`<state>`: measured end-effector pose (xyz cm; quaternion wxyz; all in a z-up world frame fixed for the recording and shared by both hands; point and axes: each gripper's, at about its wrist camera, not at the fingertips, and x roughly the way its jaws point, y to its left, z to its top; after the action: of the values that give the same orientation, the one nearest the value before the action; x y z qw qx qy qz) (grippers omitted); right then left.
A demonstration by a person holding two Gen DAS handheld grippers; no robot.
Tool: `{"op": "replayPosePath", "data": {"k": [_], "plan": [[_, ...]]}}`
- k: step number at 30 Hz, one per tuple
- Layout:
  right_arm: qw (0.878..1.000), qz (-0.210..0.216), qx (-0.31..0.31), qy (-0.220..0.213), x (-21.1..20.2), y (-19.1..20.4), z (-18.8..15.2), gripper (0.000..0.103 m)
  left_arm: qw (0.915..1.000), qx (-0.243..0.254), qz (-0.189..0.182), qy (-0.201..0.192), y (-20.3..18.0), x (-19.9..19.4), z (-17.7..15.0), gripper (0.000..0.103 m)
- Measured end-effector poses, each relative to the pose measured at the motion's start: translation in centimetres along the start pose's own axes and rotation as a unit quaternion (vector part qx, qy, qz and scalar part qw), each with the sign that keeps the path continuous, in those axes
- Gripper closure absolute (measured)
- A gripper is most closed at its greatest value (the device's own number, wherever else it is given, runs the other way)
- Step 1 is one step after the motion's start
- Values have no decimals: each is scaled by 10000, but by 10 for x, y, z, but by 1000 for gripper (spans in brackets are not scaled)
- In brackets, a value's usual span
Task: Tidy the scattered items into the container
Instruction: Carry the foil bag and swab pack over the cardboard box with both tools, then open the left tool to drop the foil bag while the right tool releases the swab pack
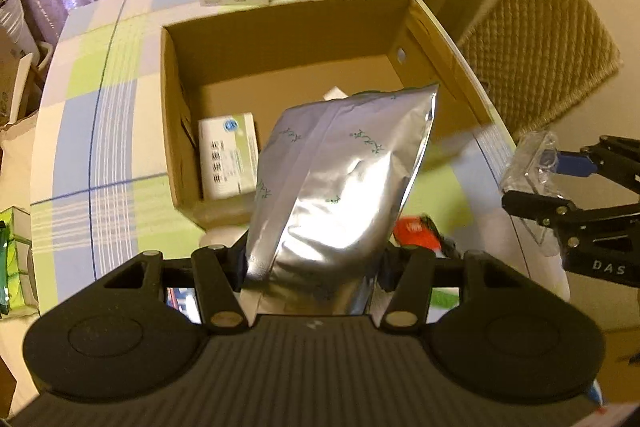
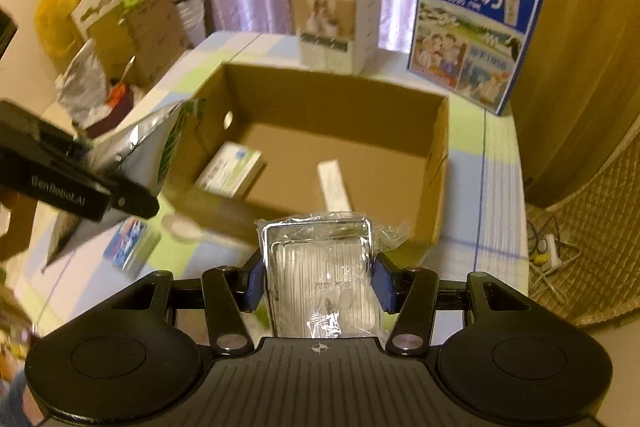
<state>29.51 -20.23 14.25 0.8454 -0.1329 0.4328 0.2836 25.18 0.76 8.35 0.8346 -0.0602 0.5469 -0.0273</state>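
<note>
An open cardboard box (image 1: 188,163) (image 2: 436,167) sits on the checked tablecloth. Inside lie a white and green carton (image 1: 228,155) (image 2: 230,169) and a thin white stick pack (image 2: 334,185). My left gripper (image 1: 312,267) is shut on a silver foil pouch (image 1: 336,179) and holds it upright above the box's near edge; the pouch also shows in the right wrist view (image 2: 148,147). My right gripper (image 2: 318,279) is shut on a clear plastic packet (image 2: 320,267), just short of the box's near wall; it also shows in the left wrist view (image 1: 532,163).
A red packet (image 1: 416,229) lies on the table near the box. A blue and white packet (image 2: 130,241) and a round white lid (image 2: 182,227) lie by the box's front left. A beige carton (image 2: 336,23) and a blue milk carton (image 2: 476,31) stand behind the box.
</note>
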Motion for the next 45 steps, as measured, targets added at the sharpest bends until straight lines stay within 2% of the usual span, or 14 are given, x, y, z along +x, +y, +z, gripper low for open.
{"op": "replayPosePath", "data": {"k": [6, 19, 30, 40, 45], "plan": [[9996, -69, 219, -148, 12, -19, 34, 53, 9993, -334, -3, -143, 7, 10, 32, 51], [9985, -78, 535, -122, 60, -45, 74, 53, 9985, -507, 48, -194, 23, 47, 80, 51], [9961, -31, 882, -30, 97, -60, 82, 53, 9962, -831, -120, -232, 39, 73, 99, 51], [9947, -110, 1022, 23, 118, -69, 83, 53, 9955, -901, -238, -183, 40, 102, 107, 51], [9936, -73, 1125, 37, 124, -72, 84, 53, 9940, -1034, -284, -205, 45, 108, 110, 47]]}}
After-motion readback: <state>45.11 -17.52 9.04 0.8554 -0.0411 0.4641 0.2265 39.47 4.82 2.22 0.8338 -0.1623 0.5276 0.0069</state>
